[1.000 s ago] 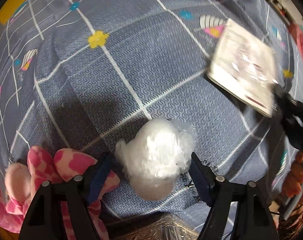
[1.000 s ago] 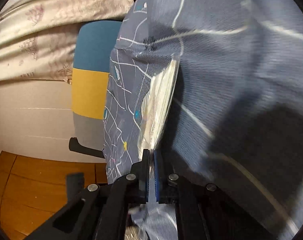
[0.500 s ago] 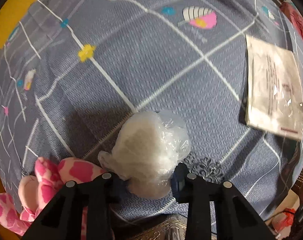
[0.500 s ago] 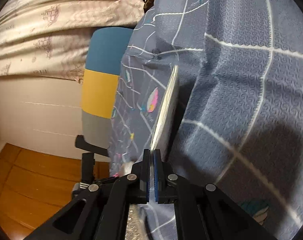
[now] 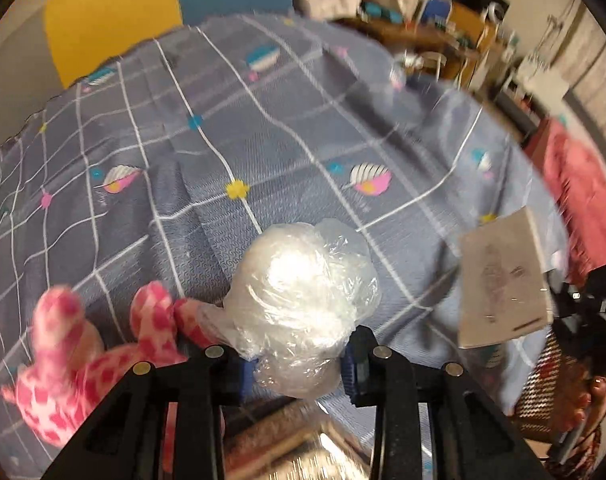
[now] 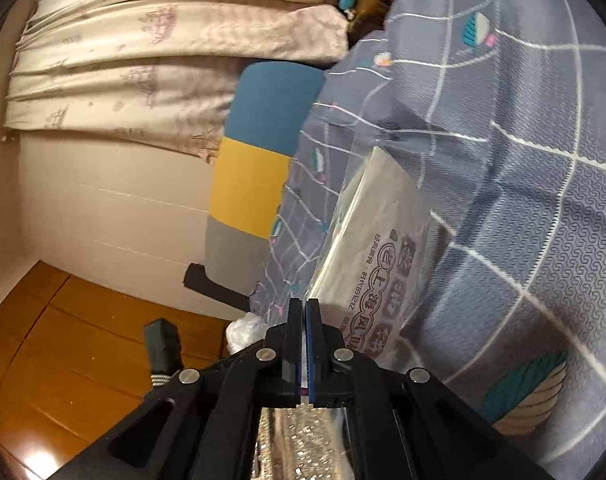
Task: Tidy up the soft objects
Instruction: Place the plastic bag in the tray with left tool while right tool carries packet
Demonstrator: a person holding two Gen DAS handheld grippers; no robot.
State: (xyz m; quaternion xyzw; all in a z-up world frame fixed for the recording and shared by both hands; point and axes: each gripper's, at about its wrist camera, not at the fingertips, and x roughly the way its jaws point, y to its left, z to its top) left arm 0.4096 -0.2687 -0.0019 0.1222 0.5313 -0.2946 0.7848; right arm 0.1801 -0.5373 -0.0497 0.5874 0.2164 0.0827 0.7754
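My left gripper (image 5: 295, 364) is shut on a white soft bundle wrapped in clear plastic (image 5: 299, 300) and holds it above the blue patterned bedsheet (image 5: 263, 140). A pink and white plush toy (image 5: 95, 352) lies on the sheet at the lower left, beside the left finger. My right gripper (image 6: 304, 340) is shut on the edge of a flat packet in clear plastic with red print (image 6: 379, 252), held tilted over the sheet (image 6: 543, 200). The same packet (image 5: 503, 284) shows at the right of the left wrist view.
A headboard in blue, yellow and grey blocks (image 6: 259, 152) stands at the bed's end, with pale curtains (image 6: 143, 60) behind. Wooden floor (image 6: 63, 340) lies beside the bed. A cluttered desk (image 5: 455, 32) and red cloth (image 5: 575, 192) are beyond the bed.
My left gripper has closed on the wrapped bundle and lifted it off the sheet, with the view tilting up. My right gripper keeps the flat packet and has raised it.
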